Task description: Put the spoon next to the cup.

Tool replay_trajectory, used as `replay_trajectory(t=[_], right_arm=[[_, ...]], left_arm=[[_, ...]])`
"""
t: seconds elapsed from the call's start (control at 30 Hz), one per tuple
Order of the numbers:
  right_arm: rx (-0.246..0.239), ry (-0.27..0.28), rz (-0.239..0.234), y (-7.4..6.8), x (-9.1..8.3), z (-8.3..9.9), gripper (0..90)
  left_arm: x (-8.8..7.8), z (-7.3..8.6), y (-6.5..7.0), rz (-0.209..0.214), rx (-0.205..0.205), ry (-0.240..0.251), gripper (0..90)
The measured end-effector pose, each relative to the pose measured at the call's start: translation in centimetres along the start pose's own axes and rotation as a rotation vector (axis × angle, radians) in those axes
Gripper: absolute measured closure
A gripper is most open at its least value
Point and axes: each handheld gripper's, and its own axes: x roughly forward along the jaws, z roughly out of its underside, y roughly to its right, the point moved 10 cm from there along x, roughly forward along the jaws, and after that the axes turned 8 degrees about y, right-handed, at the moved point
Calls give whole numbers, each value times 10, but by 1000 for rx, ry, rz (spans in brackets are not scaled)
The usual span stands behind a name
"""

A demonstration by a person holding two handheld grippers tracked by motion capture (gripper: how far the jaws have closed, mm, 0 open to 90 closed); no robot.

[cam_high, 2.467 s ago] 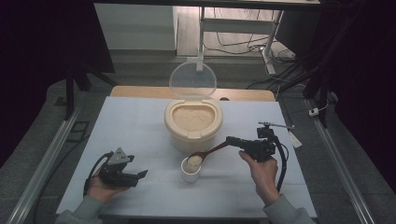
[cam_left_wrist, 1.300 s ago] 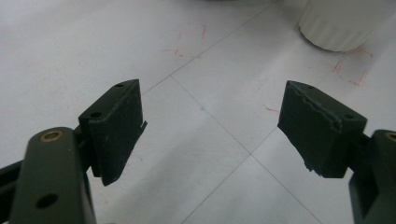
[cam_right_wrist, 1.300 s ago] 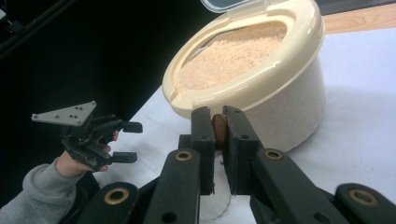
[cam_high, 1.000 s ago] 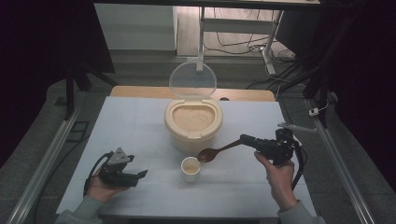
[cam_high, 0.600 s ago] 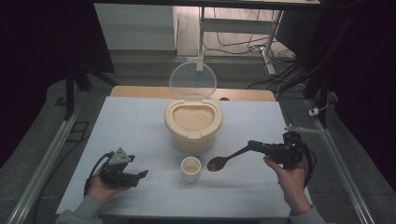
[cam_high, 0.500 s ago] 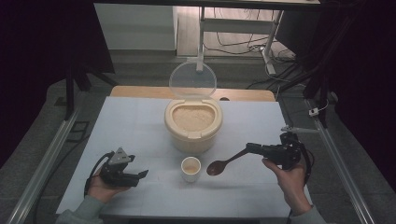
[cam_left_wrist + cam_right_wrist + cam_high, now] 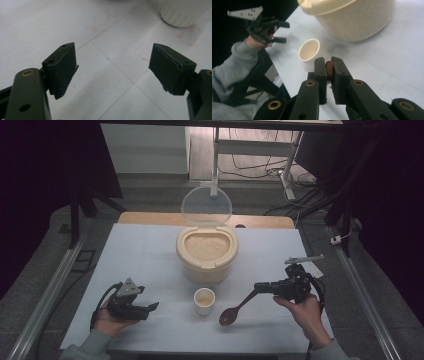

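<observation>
White bench [image 7: 150, 255], dark surroundings: spoon held by my right gripper beside the cup.

I hold the right gripper [image 7: 260, 287] with its jaws pinching the handle of the brown spoon [image 7: 235, 310]; the spoon bowl hangs low over the bench, just right of the small cup [image 7: 204, 300]. My left gripper [image 7: 150, 307] rests at the near left with jaws spread and nothing between them. Behind the cup stands the cream container [image 7: 207, 254], its clear lid [image 7: 206, 209] raised upright.
</observation>
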Motion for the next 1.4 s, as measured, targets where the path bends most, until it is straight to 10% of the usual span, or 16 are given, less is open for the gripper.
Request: replay_trajectory(t=[0.6, 1.4], right_arm=[[-33, -172, -62, -1, 49, 6, 828], [-12, -85, 77, 51, 93, 8, 700]], left_arm=[[0, 0, -1, -1, 5, -2, 216], [1, 0, 0, -1, 11, -6, 214]])
